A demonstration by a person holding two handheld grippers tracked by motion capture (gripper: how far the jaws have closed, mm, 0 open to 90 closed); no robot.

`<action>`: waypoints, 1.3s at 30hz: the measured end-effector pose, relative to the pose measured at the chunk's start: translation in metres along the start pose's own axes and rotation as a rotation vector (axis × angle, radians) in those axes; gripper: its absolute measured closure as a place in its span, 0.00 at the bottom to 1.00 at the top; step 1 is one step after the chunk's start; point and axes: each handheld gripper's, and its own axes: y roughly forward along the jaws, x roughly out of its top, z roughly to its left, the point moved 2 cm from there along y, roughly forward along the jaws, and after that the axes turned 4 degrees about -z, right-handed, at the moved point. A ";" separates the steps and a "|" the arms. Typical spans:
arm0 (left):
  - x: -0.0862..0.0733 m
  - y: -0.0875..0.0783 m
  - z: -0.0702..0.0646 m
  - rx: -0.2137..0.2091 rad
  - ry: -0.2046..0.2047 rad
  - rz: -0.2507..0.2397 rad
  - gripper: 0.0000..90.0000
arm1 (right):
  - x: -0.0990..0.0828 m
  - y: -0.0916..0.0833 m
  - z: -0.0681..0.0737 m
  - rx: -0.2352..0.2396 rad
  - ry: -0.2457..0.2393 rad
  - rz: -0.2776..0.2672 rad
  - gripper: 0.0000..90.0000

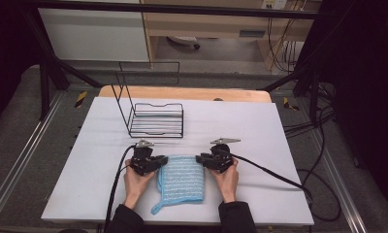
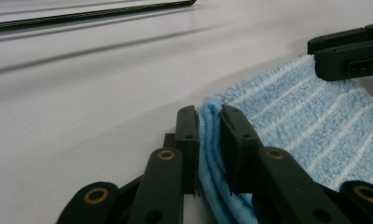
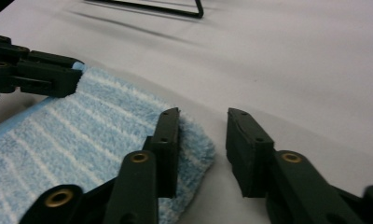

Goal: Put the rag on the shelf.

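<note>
Two grippers at the cloth [image 1: 181, 180]: left gripper [image 2: 208, 135] clamps its far-left corner, right gripper [image 3: 201, 140] seemingly gapes astride the far-right, risking a lopsided lift.

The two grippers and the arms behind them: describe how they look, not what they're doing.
Both the left gripper and right gripper are black, with flat two-piece jaws jointed by brass-ringed rivets. Each carries a grey three-cornered plate on top and trails a black cable. The person wears dark sleeves reaching the wrists.
</note>
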 end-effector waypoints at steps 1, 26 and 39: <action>0.000 0.000 0.000 0.003 -0.001 0.000 0.86 | 0.000 0.000 0.000 0.000 0.000 0.000 0.82; 0.009 -0.040 -0.011 -0.100 -0.010 -0.169 0.89 | 0.011 -0.037 0.017 0.107 0.008 -0.117 0.94; 0.019 -0.073 -0.029 -0.076 0.048 -0.333 0.89 | 0.021 -0.061 0.037 0.097 -0.057 -0.272 0.94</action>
